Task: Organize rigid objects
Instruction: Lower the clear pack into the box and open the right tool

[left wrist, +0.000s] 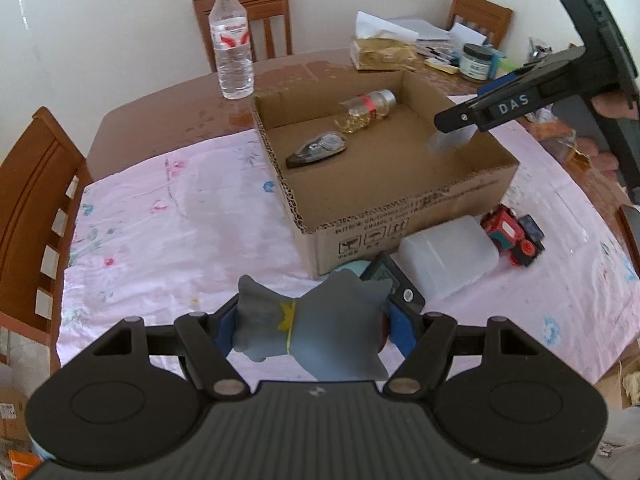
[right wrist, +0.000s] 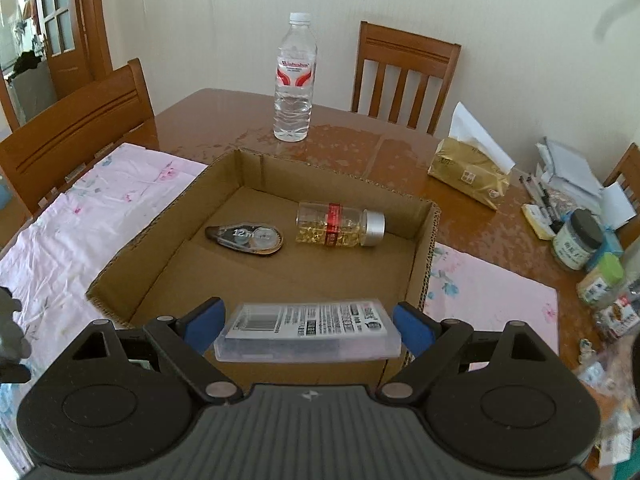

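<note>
Setting: a home dining room. Evidence: wooden dining chairs (right wrist: 404, 76) around a brown bench (right wrist: 224, 116) with floral cloth (left wrist: 168, 216); tissue pack (right wrist: 470, 178); possibly a glazed door (right wrist: 60, 20), blurred.

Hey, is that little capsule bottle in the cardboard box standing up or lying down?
Lying down. The capsule bottle rests on its side on the floor of the cardboard box, silver cap pointing right in the right wrist view, beside the correction tape.

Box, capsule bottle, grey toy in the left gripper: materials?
Cardboard box: matte corrugated cardboard; fluting shows along the cut rim. Capsule bottle: clear glossy plastic or glass, brushed silver cap, probably metal. Grey toy: matte, smooth, likely soft rubber or vinyl; unclear.
</note>
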Available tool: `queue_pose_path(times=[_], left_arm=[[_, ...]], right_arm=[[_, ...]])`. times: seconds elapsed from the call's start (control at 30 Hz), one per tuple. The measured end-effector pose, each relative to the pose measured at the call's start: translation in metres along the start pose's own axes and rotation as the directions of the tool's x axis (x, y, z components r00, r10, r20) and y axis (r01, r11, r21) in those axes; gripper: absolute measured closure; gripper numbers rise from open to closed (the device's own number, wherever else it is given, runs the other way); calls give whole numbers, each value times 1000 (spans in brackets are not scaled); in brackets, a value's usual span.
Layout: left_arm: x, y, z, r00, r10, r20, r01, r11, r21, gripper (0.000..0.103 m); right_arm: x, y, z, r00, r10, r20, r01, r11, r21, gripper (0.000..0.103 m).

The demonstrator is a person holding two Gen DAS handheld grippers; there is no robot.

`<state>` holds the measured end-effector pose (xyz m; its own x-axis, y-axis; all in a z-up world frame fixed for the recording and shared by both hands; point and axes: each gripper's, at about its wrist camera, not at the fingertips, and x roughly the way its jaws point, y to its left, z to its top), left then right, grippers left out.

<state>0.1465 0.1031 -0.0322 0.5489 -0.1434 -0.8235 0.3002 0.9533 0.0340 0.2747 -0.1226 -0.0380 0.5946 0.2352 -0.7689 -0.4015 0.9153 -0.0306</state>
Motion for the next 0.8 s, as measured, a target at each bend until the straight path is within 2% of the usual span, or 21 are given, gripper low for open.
queue_pose_path(times=[0.03,0.17,0.33,0.57,0.8], left_arm=[[1,-1,2,1000,6,-2,-6,1000,-4,31],[3,-8,10,1000,25,-4,-25,1000,-11,31],[5,-18,22,999,33,-2,-33,999,-19,31],[7,-31,46,999,42,26,-41,999,-21,31],[20,-42,74,998,35,46,-35,999,-8,31]], right_arm=[[4,-4,1,1000,1,2,-1,1000,3,0],[7,-15,3,999,31,9,-31,999,24,0],[1,-23,-4,999,28,-16,-27,998,55,0],[-20,-30,-29,1000,19,-10,-18,992,122,0],[-37,-34,-57,998,53,-19,-48,978,201,0]])
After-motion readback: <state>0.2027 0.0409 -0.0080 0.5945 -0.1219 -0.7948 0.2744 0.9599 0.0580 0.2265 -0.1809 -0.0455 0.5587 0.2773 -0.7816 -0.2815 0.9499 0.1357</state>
